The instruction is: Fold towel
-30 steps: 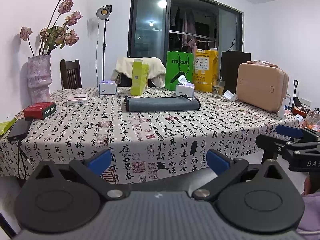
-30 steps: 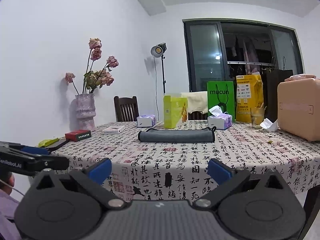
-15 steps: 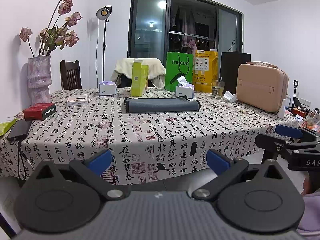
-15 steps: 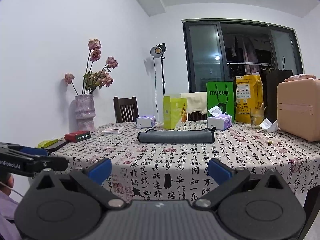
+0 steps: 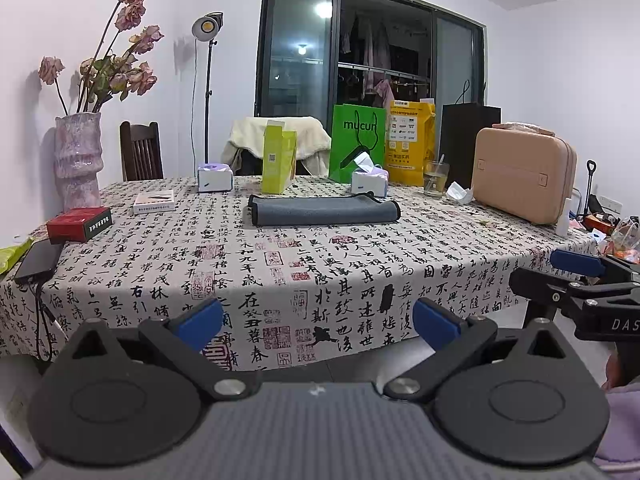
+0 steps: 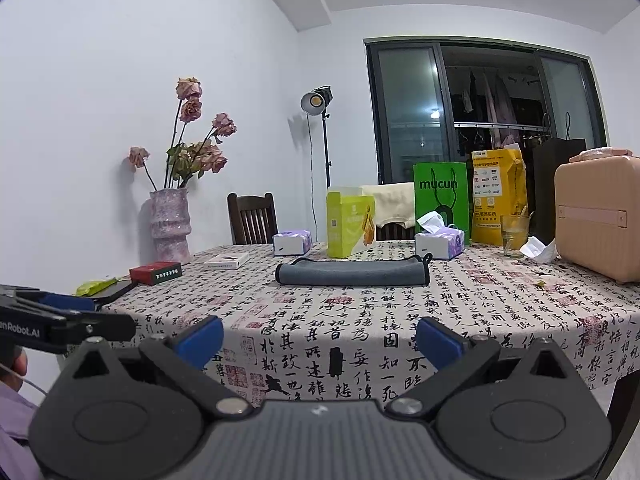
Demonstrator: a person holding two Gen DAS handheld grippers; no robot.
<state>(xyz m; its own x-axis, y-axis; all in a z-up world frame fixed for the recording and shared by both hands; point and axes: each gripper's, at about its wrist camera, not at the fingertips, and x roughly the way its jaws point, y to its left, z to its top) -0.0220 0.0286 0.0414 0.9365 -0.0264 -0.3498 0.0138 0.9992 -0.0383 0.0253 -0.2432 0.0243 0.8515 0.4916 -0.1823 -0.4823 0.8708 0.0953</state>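
A grey towel point(image 5: 323, 210) lies folded into a long narrow strip on the far middle of the table; it also shows in the right wrist view point(image 6: 352, 273). My left gripper point(image 5: 318, 320) is open and empty, held off the table's near edge, well short of the towel. My right gripper point(image 6: 320, 338) is open and empty too, also back from the near edge. The right gripper shows from the side at the right of the left wrist view point(image 5: 576, 280). The left gripper shows at the left of the right wrist view point(image 6: 60, 320).
The table wears a calligraphy-print cloth point(image 5: 280, 264). Behind the towel stand a yellow-green box point(image 5: 278, 162), two tissue boxes point(image 5: 370, 184), a green bag point(image 5: 357, 140) and a glass point(image 5: 435, 174). A tan case point(image 5: 524, 180) is right; a vase point(image 5: 78, 160), red box point(image 5: 79, 224) and phone point(image 5: 38, 260) are left.
Both grippers stay open and nearly still; the views shift only slightly. The towel has not moved.
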